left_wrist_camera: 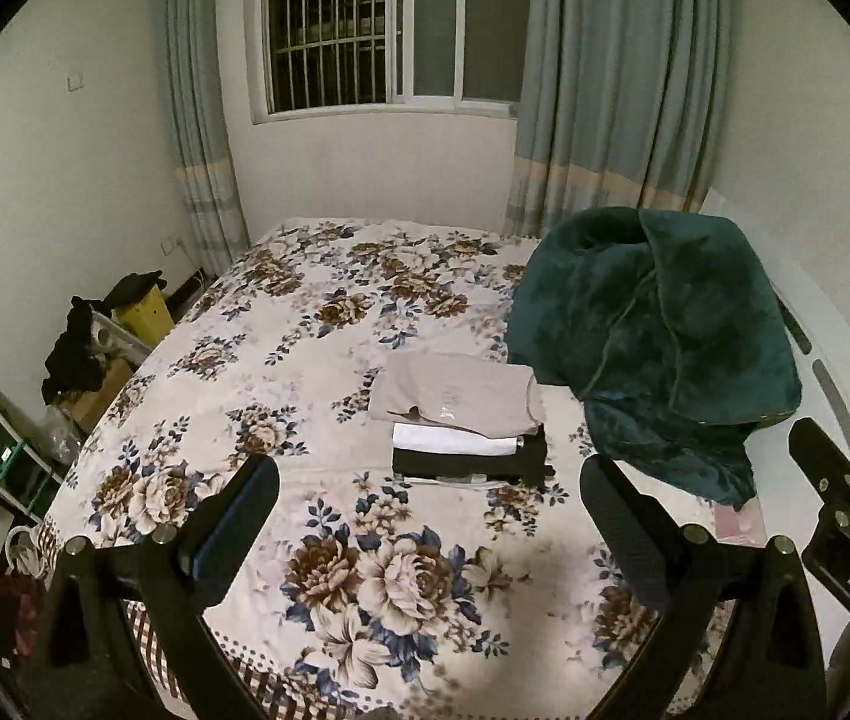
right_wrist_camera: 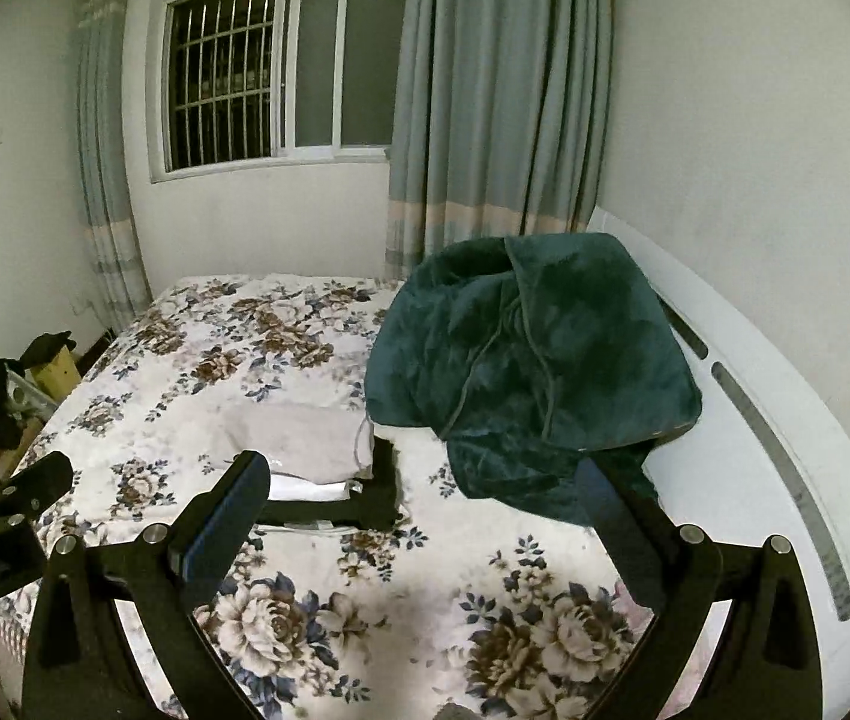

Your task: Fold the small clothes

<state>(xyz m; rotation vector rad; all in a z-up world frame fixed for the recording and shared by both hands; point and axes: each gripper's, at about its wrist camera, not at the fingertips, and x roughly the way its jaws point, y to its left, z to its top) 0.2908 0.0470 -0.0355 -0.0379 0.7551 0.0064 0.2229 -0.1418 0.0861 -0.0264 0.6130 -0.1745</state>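
A stack of folded small clothes lies on the floral bed: a beige piece on top, white under it, black at the bottom. It also shows in the right wrist view. My left gripper is open and empty, held above the bed just in front of the stack. My right gripper is open and empty, also short of the stack. The right gripper's body shows at the right edge of the left wrist view; the left gripper's body shows at the left edge of the right wrist view.
A dark green plush blanket is heaped on the bed right of the stack, against the white headboard. Curtains and a barred window are behind. Boxes and dark clothes crowd the floor left of the bed.
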